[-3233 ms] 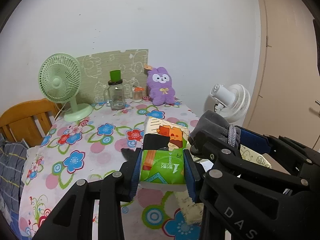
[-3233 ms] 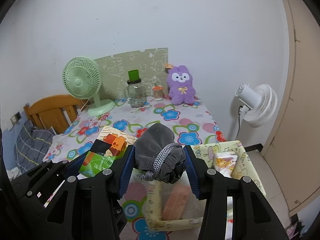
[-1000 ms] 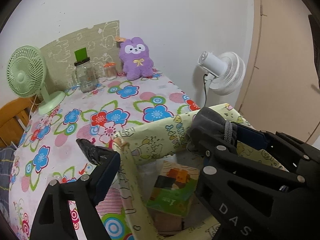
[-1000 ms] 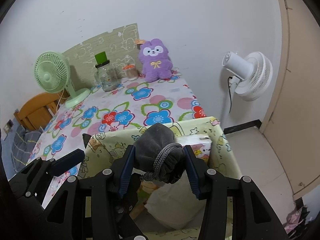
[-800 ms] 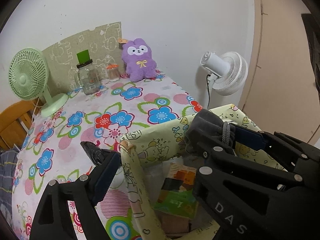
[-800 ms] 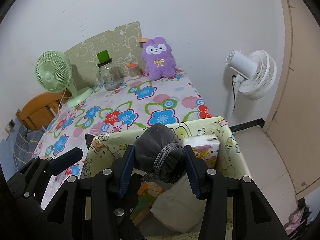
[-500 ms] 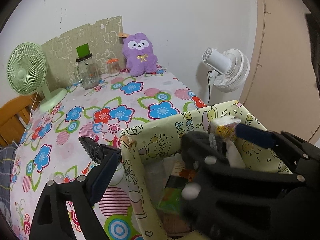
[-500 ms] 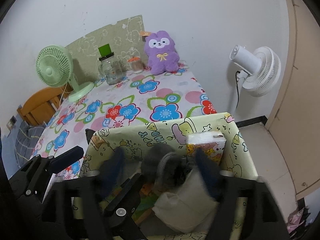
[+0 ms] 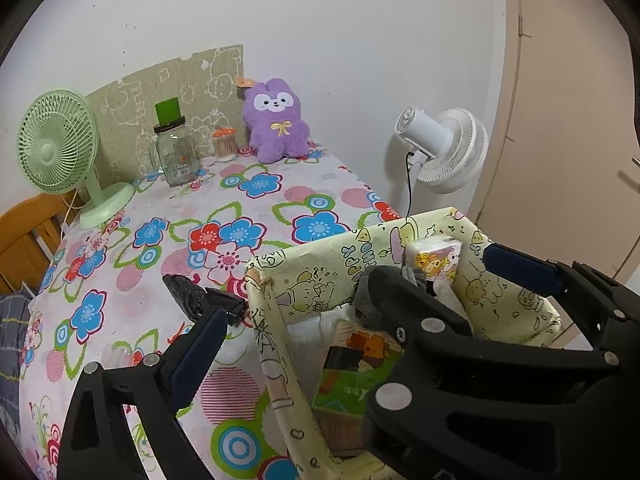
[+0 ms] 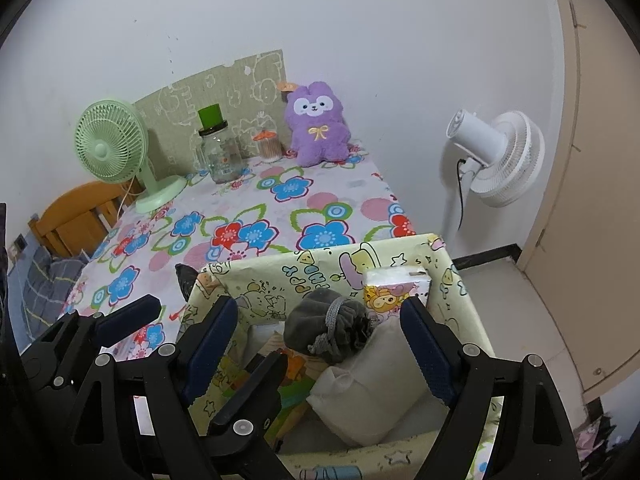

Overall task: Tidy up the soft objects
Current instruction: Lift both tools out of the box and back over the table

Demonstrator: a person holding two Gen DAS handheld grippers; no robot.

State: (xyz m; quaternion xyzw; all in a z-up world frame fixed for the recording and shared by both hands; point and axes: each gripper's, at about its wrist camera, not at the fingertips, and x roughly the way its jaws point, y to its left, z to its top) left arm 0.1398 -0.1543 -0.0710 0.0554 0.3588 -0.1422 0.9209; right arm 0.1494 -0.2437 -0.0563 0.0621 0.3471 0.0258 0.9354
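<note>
Both loads are out of the jaws since the earlier frames: the grey pouch (image 10: pixel 330 330) that sat clamped in the right gripper (image 10: pixel 320 344) now lies in the yellow fabric bin (image 10: pixel 280 276), on top of a white pillow-like bundle (image 10: pixel 372 384) and just beside the tissue pack (image 10: pixel 394 292). Right jaws stand wide, nothing pressed between them, pouch just ahead of and below the tips. Green tissue packet (image 9: pixel 352 384) is down in the bin too, below the left gripper (image 9: pixel 304 336)

Left jaws are opening, empty; its left finger (image 9: pixel 196 352) hangs outside the bin wall over the flowered tablecloth (image 9: pixel 160 240), the other side is over the bin (hidden behind the right tool in this view)

Step reads as release-and-retreat. To do it well:
- lift both tools straight back along their own axis, jaws kept wide, so no pad drags the pouch cord or catches the floppy rim
- left tool straddles the bin wall, so clear upward before any sideways move
- purple plush (image 10: pixel 318 126) far ahead at the wall looks like the next soft item
</note>
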